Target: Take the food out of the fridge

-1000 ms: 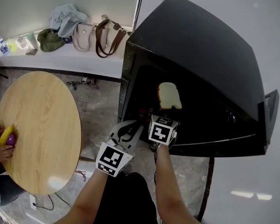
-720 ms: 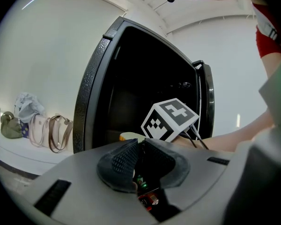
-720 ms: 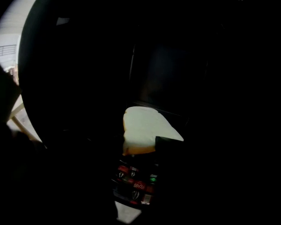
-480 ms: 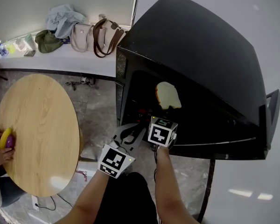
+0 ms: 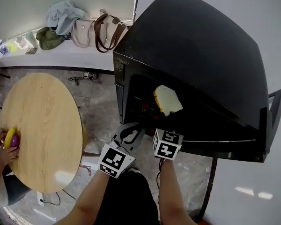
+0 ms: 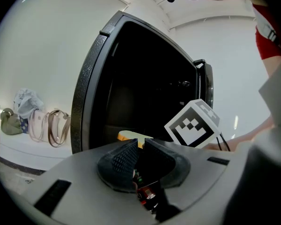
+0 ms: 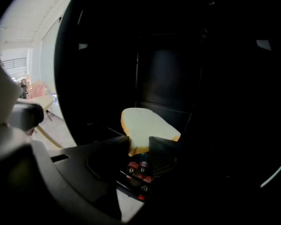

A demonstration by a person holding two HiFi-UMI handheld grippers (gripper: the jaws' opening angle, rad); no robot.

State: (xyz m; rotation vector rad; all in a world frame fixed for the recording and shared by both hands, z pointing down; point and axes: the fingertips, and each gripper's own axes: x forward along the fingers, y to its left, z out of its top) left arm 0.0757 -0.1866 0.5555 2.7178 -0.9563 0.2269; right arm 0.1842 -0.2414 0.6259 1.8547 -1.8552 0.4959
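A slice of bread [image 5: 167, 100] with a tan crust shows at the mouth of the open black fridge [image 5: 192, 55]. In the right gripper view the bread [image 7: 147, 125] has its near corner between my right gripper's [image 7: 139, 146] jaws. These jaws are closing and meet the bread on both sides. In the head view only the marker cube of the right gripper [image 5: 165, 121] shows clearly. My left gripper [image 6: 141, 142] is shut and empty, and hangs just left of the right one, outside the fridge. Its view shows a strip of the bread [image 6: 129, 135].
Red drink cans [image 7: 138, 168] lie on a lower fridge shelf under the bread. The fridge door [image 5: 271, 121] stands open at the right. A round wooden table [image 5: 37, 125] is at the left, with a person's hand on a yellow and purple item [image 5: 9, 139]. Bags [image 5: 84, 29] line a white ledge.
The right gripper's marker cube has shifted a little toward me, away from the fridge opening. The bread still sits at its tips. The left gripper has hardly moved.
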